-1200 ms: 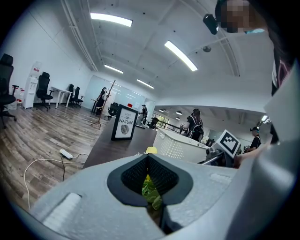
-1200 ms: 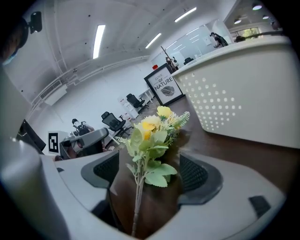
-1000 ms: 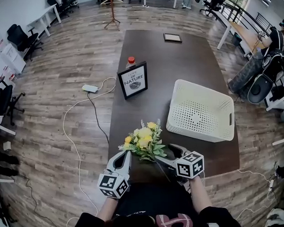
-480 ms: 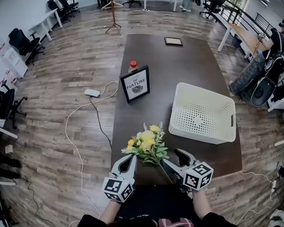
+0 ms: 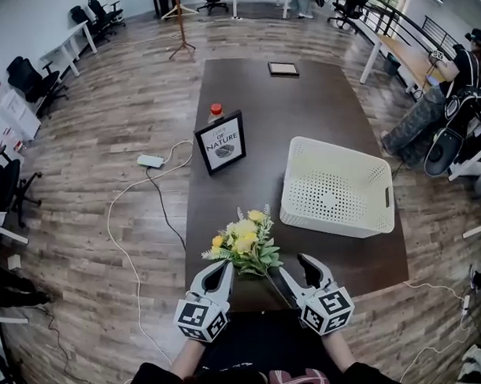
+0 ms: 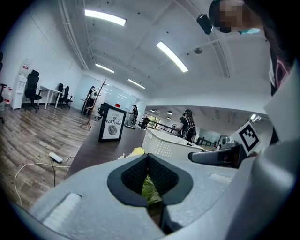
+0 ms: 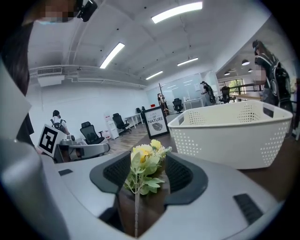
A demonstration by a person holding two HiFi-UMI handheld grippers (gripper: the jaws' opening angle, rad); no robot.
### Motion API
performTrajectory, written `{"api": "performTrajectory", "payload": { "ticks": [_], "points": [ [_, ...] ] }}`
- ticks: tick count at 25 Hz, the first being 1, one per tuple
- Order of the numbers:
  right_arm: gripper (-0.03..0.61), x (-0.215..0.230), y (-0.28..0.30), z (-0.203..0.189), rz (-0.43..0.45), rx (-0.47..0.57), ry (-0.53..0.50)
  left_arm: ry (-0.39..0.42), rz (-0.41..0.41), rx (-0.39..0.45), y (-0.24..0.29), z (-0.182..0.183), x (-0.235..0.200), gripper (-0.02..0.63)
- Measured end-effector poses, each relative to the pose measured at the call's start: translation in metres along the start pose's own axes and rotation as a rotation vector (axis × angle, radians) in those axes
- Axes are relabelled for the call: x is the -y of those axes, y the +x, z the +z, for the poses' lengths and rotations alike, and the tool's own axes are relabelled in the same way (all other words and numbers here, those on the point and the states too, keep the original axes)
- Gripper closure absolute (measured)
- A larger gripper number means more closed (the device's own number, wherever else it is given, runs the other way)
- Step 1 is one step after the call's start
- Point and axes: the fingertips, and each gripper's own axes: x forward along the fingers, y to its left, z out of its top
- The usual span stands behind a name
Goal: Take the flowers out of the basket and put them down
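Where flowers (image 5: 244, 244) lie, basket (image 5: 340, 227) beside, sign (image 5: 221, 142) beyond

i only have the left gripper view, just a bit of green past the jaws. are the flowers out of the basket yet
observer: yes. the head view looks straight into the basket and nothing is in it.
operator: so where are they
observer: the bouquet lies on the table just beyond both grippers, apart from the basket, with its blooms pointing away from the person.
operator: is the right gripper holding it
observer: no. the right gripper has its jaws apart. they have just been closing, but the pads press on nothing. its own view only shows the bouquet through the gap.
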Motion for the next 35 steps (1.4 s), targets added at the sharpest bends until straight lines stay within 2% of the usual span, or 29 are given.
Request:
{"api": "performTrajectory", "payload": {
  "ticks": [6, 11, 17, 25, 35],
  "points": [
    [0.395, -0.003, -0.002, -0.001, -0.047, 0.009, -0.051, 0.011, -0.018, 0.001, 0.005, 0.002, 0.007, 0.604],
    [0.464, -0.006, -0.001, -0.006, -0.053, 0.016, -0.012, 0.017, -0.018, 0.006, 0.004, 0.004, 0.008, 0.604],
    [0.539, -0.003, 0.001, -0.004, -0.065, 0.03, -0.012, 0.017, -0.014, 0.011, 0.007, 0.004, 0.007, 0.604],
    [0.569, -0.002, 0.004, -0.005, -0.065, 0.016, -0.023, 0.032, -0.038, 0.012, 0.01, 0.004, 0.012, 0.604],
    [0.571, -0.003, 0.008, -0.007, -0.071, 0.001, -0.044, 0.022, -0.02, 0.023, 0.005, 0.006, 0.008, 0.604]
  ]
}}
